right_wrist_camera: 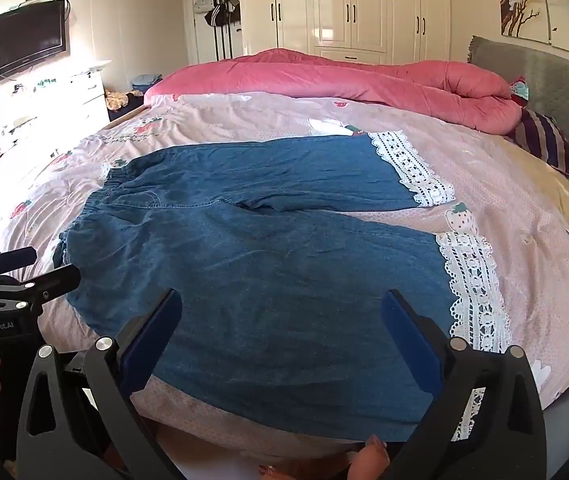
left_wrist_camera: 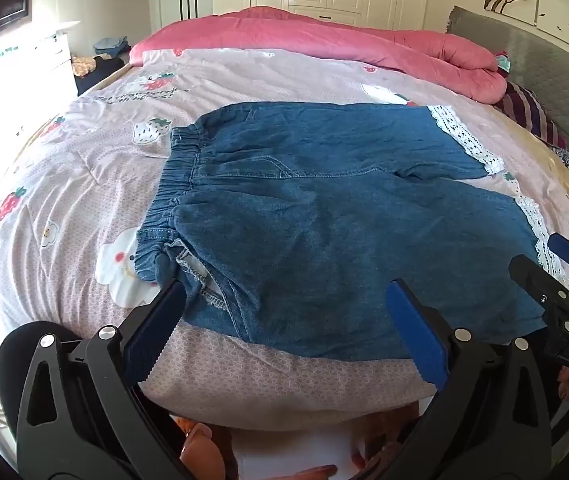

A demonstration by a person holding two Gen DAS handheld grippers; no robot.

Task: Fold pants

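Pants [left_wrist_camera: 324,216]: blue denim, spread flat on the bed [left_wrist_camera: 84,184], which carries a pink sheet with strawberry print. Elastic waistband [left_wrist_camera: 172,196] to the left, 2 legs running to the right. Each leg ends in a white lace hem [right_wrist_camera: 472,288]. The legs part at the crotch, and a strip of sheet shows between them toward the hems. Near leg lies along the near edge of the bed; its lower edge reaches almost to the mattress border.

Left gripper [left_wrist_camera: 284,328]: jaws wide, nothing between them, over the waistband end of the near leg. Its left blue pad [left_wrist_camera: 152,340] sits just at the near waistband corner; contact with the cloth cannot be judged.

Right gripper [right_wrist_camera: 280,336]: jaws wide, nothing held, over the near leg just short of the lace hem. In the left wrist view it shows at the right edge, beside the near hem.

Background: rolled pink quilt [right_wrist_camera: 364,80] along the far side of the bed, grey headboard [right_wrist_camera: 556,88] at right, white wardrobe [right_wrist_camera: 348,4] behind, wall TV [right_wrist_camera: 24,48] at left.
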